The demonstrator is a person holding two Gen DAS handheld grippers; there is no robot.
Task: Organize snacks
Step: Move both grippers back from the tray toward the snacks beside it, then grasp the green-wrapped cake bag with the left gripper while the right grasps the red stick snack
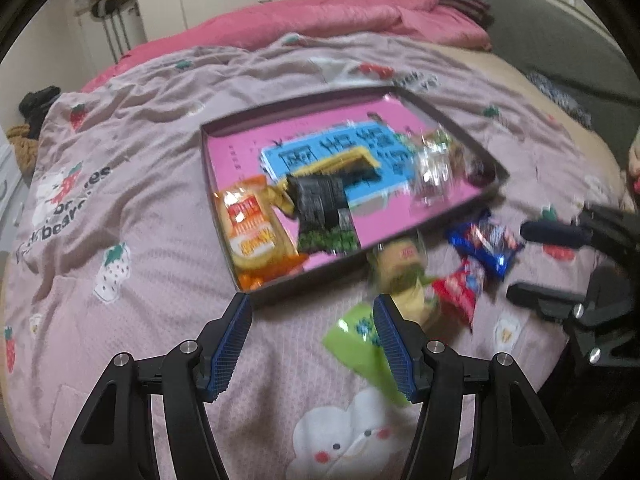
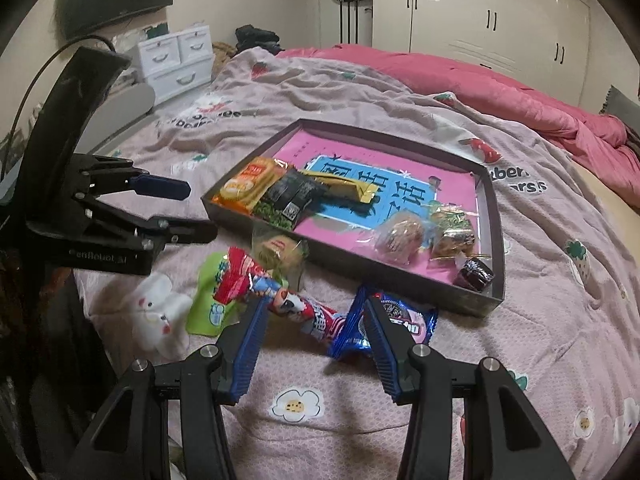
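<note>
A dark shallow tray (image 1: 352,268) (image 2: 490,200) with a pink and blue liner lies on the bed. It holds an orange packet (image 1: 252,228) (image 2: 248,186), a black packet (image 1: 320,200) (image 2: 290,192), a gold packet (image 2: 348,188) and clear-wrapped sweets (image 1: 434,168) (image 2: 400,236). In front of the tray lie a green packet (image 1: 356,340) (image 2: 210,300), a clear-wrapped snack (image 1: 400,268) (image 2: 280,252), a red packet (image 1: 460,292) (image 2: 280,292) and a blue packet (image 1: 484,240) (image 2: 404,320). My left gripper (image 1: 312,312) (image 2: 196,214) is open and empty beside the green packet. My right gripper (image 2: 314,308) (image 1: 516,260) is open and empty over the red and blue packets.
A pink-grey strawberry-print duvet (image 1: 160,200) (image 2: 540,280) covers the bed, with a pink quilt (image 1: 340,20) (image 2: 520,92) behind. White drawers (image 2: 176,60) and wardrobes (image 2: 500,20) stand beyond the bed. The bed edge drops off at the left of the right wrist view.
</note>
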